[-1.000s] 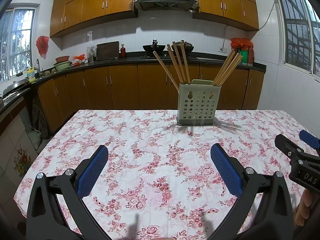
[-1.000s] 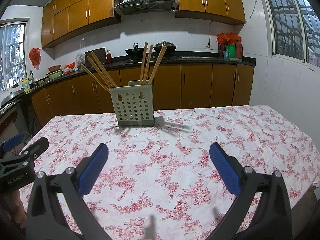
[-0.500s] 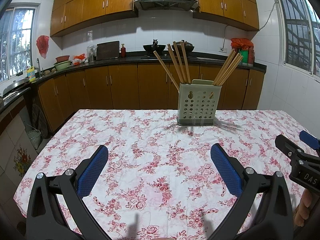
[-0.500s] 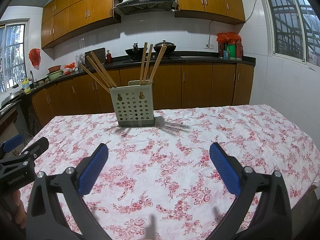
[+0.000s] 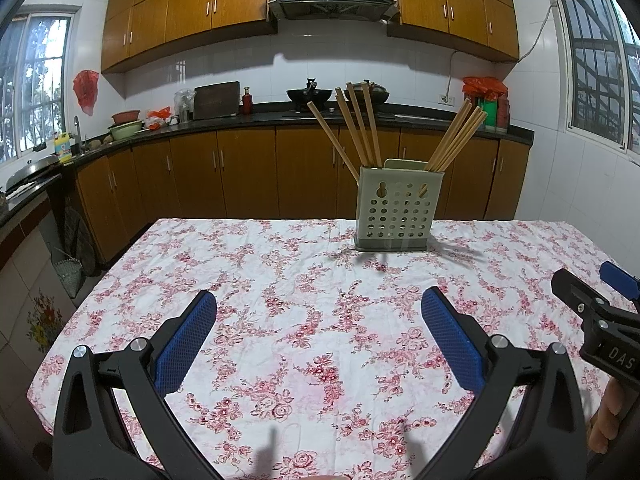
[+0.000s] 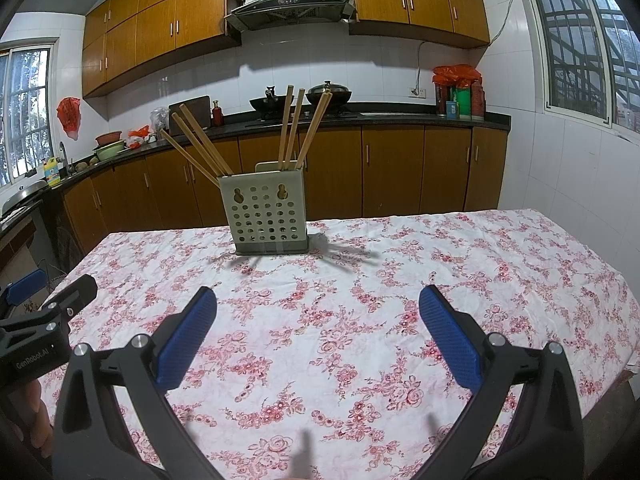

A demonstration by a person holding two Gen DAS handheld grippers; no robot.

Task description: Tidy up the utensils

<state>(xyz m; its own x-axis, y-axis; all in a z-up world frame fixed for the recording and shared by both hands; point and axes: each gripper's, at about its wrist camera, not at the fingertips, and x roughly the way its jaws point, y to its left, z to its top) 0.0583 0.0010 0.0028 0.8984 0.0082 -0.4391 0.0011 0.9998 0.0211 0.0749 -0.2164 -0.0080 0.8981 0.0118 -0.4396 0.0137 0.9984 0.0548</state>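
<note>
A pale green perforated utensil holder [image 5: 396, 210] stands at the far side of the table, also in the right wrist view [image 6: 266, 212]. Several wooden chopsticks [image 5: 360, 128] lean out of it in two bunches, also in the right wrist view [image 6: 294, 128]. My left gripper [image 5: 318, 312] is open and empty, low over the near part of the table. My right gripper [image 6: 318, 312] is open and empty beside it; it shows at the right edge of the left wrist view [image 5: 592, 312]. The left gripper shows at the left edge of the right wrist view [image 6: 44, 316].
The table carries a white cloth with red flowers [image 5: 312, 288]. Its left edge drops to a tiled floor with a small basket [image 5: 68, 276]. Wooden cabinets and a dark counter [image 5: 240, 120] with pots run behind the table.
</note>
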